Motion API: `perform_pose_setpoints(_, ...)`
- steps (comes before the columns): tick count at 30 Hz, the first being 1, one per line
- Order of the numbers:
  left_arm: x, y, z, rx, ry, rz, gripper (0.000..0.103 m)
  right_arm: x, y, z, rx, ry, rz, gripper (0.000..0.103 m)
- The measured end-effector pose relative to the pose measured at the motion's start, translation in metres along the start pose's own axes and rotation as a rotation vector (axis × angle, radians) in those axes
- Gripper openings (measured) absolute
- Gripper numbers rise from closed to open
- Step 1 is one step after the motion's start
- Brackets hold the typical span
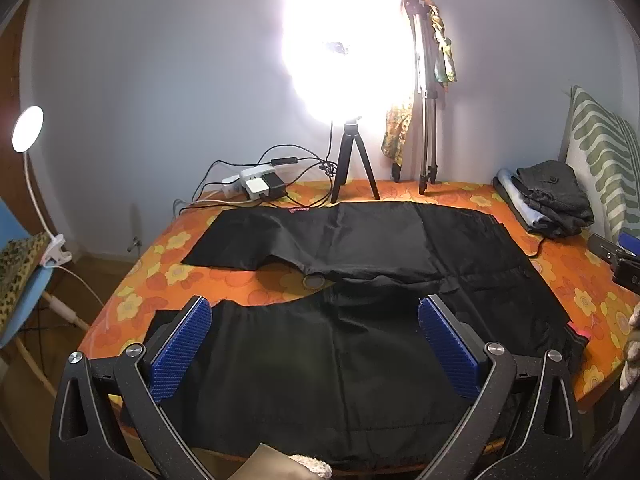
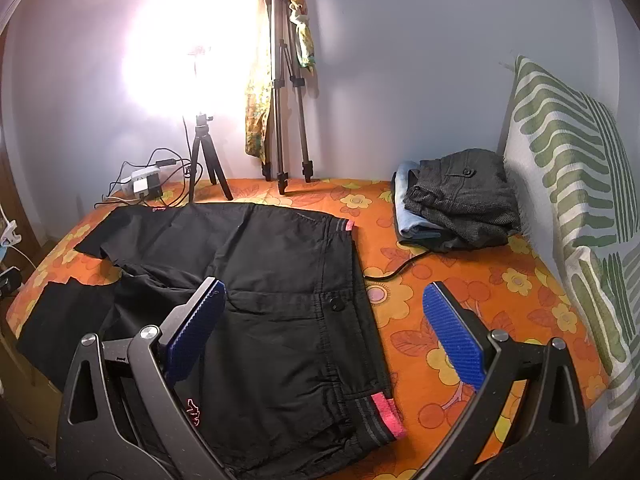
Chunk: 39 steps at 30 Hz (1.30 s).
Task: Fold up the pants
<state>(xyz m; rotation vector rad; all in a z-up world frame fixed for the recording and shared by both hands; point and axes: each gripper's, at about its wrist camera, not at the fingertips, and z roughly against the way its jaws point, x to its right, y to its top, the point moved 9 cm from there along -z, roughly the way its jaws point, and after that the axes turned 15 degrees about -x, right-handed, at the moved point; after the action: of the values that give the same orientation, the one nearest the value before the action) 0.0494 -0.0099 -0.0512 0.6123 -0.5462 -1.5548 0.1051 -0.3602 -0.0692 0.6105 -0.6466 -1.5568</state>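
Black pants lie spread flat across the flowered table, waistband toward its right edge. The left gripper hovers spread wide over the near leg. The right gripper, likewise spread and empty, hangs above the waistband.

- The bright lamp glares so much that its head is a white blur, and so is the wall around it.
- The black pants run off the near edge of the picture, so their near part is cut off.
- The small pink logo on the pants is partly behind a gripper arm.
- The dark thing at the far right is cut off; what it is cannot be told.
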Motion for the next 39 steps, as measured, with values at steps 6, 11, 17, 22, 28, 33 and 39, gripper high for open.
perform_pose_setpoints(6,-0.002,-0.004,0.008,0.012,0.007,0.011,0.103,0.000,-0.003,0.000,-0.008,0.009,0.007,0.101)
perform_pose_setpoints(11,-0.004,-0.008,0.011,0.024,0.029,0.007,0.103,-0.001,-0.003,0.003,-0.005,0.011,0.004,0.101)
perform_pose_setpoints(17,-0.007,-0.011,0.012,0.014,0.030,0.021,0.103,-0.005,-0.006,0.008,-0.007,0.017,0.008,0.101)
perform_pose_setpoints(22,-0.007,-0.012,0.012,0.018,0.032,0.022,0.103,-0.007,-0.006,0.010,-0.003,0.016,0.013,0.101)
perform_pose_setpoints(28,-0.008,-0.012,0.014,0.021,0.029,0.029,0.103,-0.009,-0.010,0.009,-0.006,0.015,0.020,0.101)
perform_pose_setpoints(33,-0.011,-0.013,0.013,0.020,0.031,0.029,0.103,-0.008,-0.011,0.008,-0.006,0.015,0.018,0.101)
perform_pose_setpoints(39,-0.013,-0.012,0.013,0.018,0.033,0.034,0.103,-0.010,-0.012,0.006,-0.009,0.017,0.020,0.101)
